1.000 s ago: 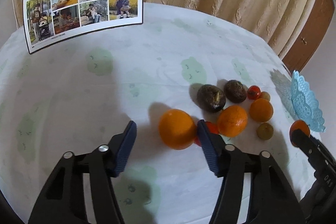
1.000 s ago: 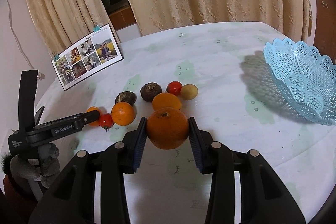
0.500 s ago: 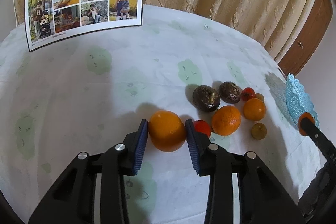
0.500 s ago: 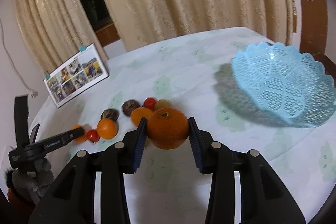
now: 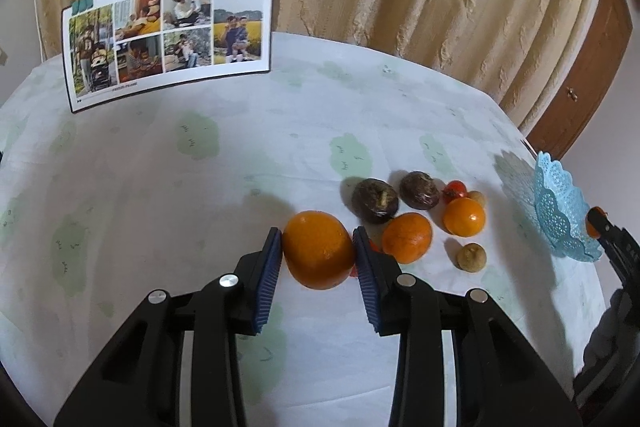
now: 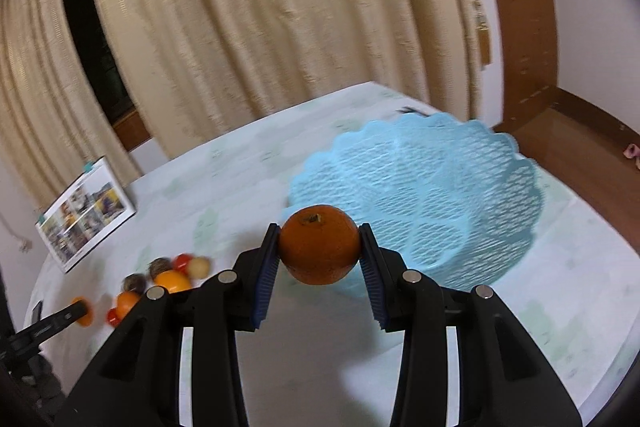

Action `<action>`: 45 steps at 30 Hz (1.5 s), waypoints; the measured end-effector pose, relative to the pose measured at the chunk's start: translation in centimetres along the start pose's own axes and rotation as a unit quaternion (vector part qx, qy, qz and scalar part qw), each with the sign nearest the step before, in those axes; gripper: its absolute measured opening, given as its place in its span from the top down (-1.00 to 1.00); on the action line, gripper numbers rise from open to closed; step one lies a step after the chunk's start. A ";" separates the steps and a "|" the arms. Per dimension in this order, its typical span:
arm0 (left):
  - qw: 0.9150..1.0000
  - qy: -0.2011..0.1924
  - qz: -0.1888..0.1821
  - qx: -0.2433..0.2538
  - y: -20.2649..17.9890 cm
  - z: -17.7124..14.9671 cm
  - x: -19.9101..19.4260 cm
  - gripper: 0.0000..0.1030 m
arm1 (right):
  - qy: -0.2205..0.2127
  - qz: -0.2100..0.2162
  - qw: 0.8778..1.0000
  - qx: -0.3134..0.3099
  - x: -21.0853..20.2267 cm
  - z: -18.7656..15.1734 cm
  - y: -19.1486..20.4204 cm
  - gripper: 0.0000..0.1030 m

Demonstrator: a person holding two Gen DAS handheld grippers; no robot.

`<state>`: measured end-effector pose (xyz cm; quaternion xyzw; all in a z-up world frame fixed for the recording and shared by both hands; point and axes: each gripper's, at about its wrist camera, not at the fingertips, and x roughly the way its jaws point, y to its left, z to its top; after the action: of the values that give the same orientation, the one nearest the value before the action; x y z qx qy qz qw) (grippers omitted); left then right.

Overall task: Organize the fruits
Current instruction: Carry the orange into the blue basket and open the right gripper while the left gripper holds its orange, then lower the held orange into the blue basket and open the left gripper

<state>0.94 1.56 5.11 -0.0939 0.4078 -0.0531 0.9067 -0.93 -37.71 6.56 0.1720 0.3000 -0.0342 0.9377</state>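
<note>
My left gripper is shut on a large orange, held just above the tablecloth. To its right lie two more oranges, two dark brown fruits, a small tomato, a half-hidden red one by my right pad, and two small tan fruits. My right gripper is shut on a darker orange and holds it in the air at the near rim of the light blue lattice basket. The basket shows empty.
A photo card with blue clips stands at the table's far left. Beige curtains hang behind the table, and a brown wooden door is at the right. The table edge runs just past the basket.
My left gripper closed on the large orange and lifted it slightly. My right gripper carried its orange away from the fruit pile, rightward to the basket's rim.
</note>
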 end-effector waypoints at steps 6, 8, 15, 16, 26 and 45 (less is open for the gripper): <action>1.000 -0.006 -0.006 0.021 -2.5 0.3 -0.7 0.29 | -0.005 -0.028 0.999 0.029 0.6 0.1 -3.3 -0.10; 0.999 -0.010 -0.010 0.032 -3.8 0.4 -1.0 0.29 | -0.015 -0.032 0.999 0.035 0.2 0.1 -4.0 -0.14; 0.996 -0.012 -0.039 0.076 -9.5 1.0 -1.1 0.28 | -0.062 -0.082 0.994 0.024 -1.0 0.0 -5.7 -0.14; 0.996 -0.011 -0.044 0.082 -10.4 1.1 -1.0 0.28 | -0.072 -0.093 0.993 0.023 -1.2 -0.1 -5.8 -0.14; 0.982 0.011 -0.110 0.155 -21.4 1.4 1.7 0.28 | -0.116 -0.131 0.981 0.084 -2.5 -1.1 -9.0 -0.17; 0.969 0.008 -0.158 0.189 -30.5 1.3 4.6 -0.49 | -0.115 -0.126 0.977 0.128 -3.0 -1.3 -10.3 -0.30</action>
<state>4.36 -28.86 9.08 0.0167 0.3780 -0.2724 0.8847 -5.83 -47.03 4.23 0.2458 0.2031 -0.2100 0.9243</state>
